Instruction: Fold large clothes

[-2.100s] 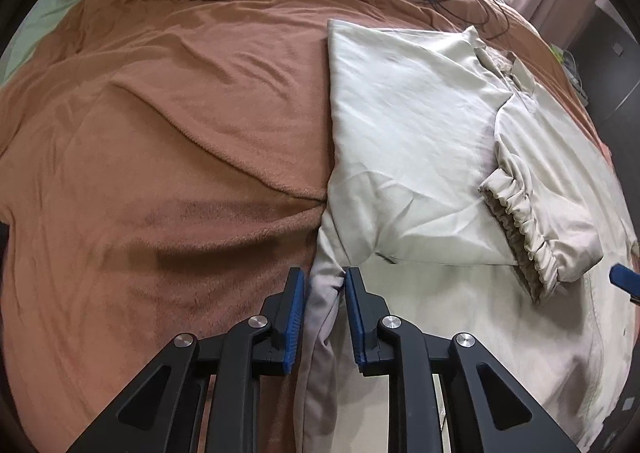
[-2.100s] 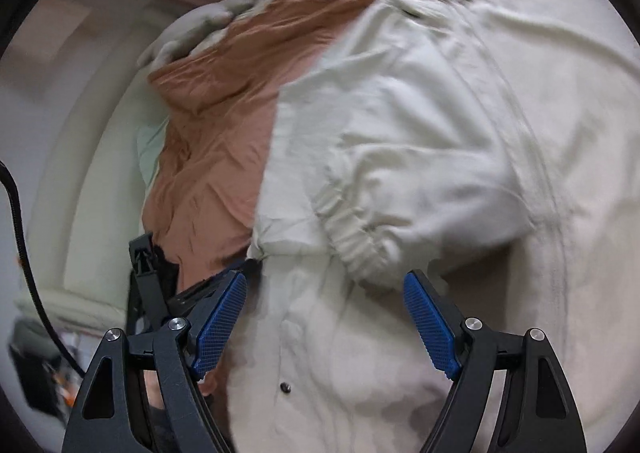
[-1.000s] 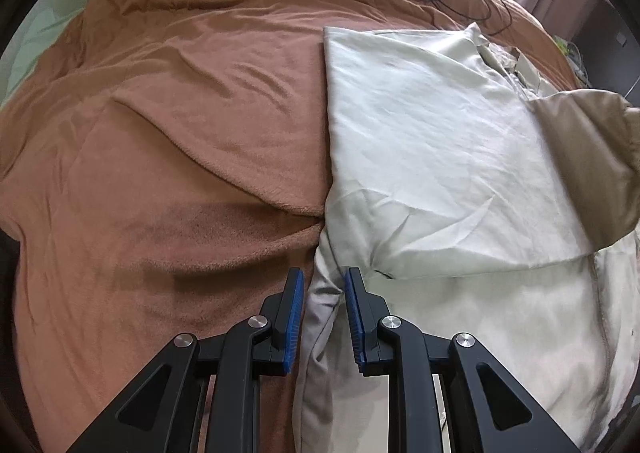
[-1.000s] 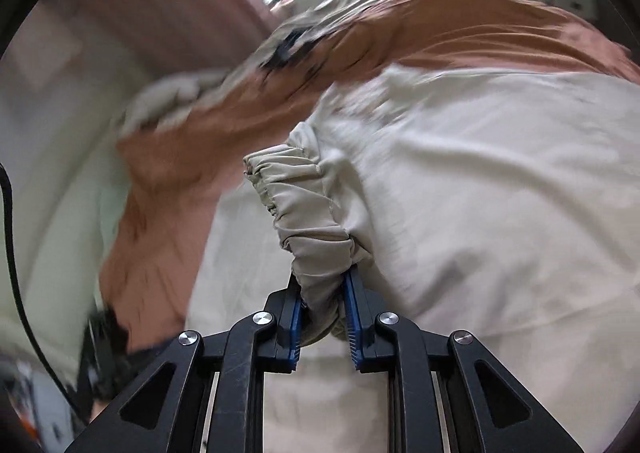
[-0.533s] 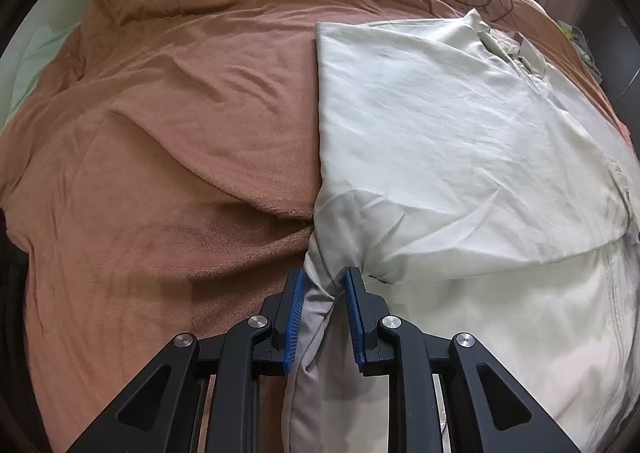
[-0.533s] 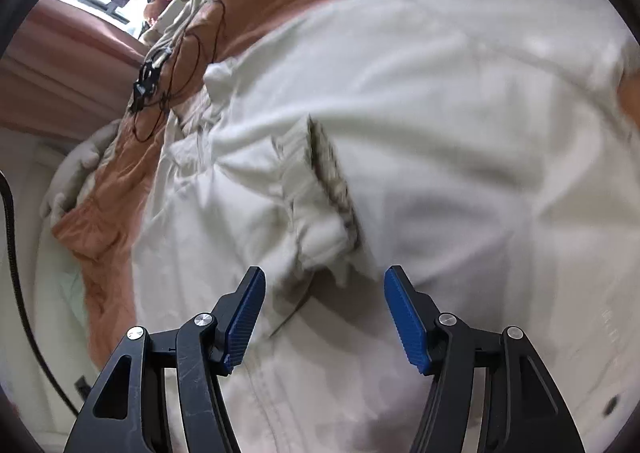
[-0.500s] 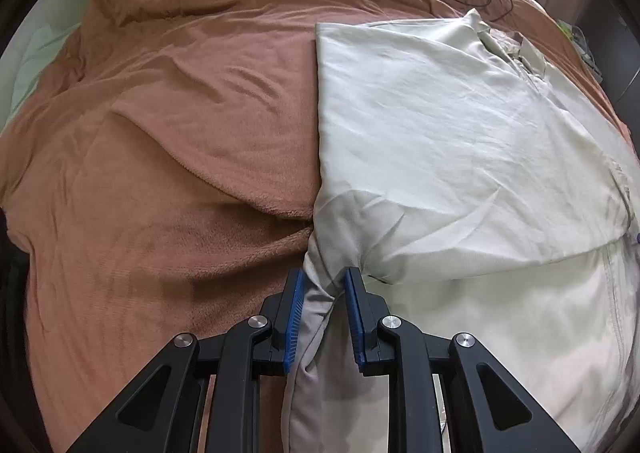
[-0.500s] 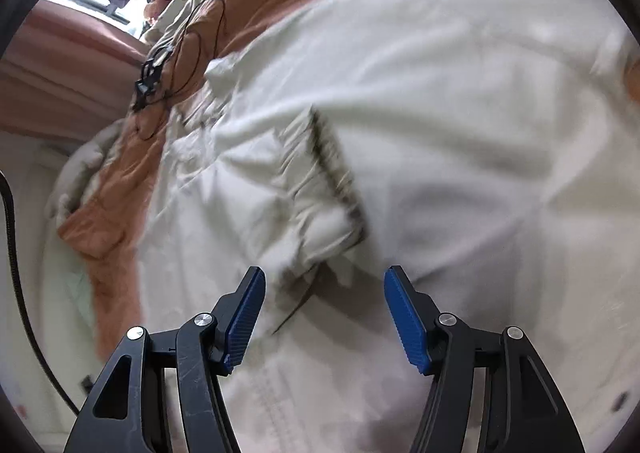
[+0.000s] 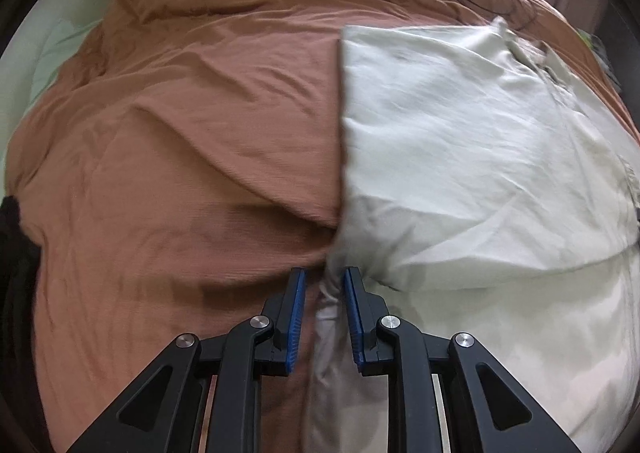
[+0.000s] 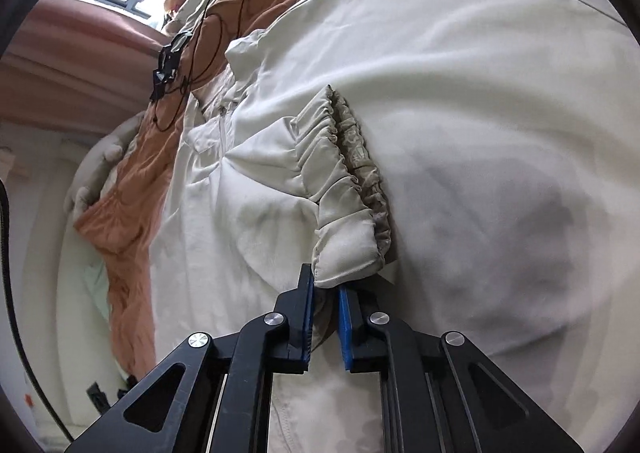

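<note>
While hidden leftward, elastic cuff (image 10: 352, 173) shows rightward.

A large cream jacket (image 9: 460, 141) lies spread on the rust-brown blanket (image 9: 192, 125), its left side folded in to a straight edge. One sleeve lies across the body, its gathered elastic cuff (image 10: 344, 169) uppermost.
</note>
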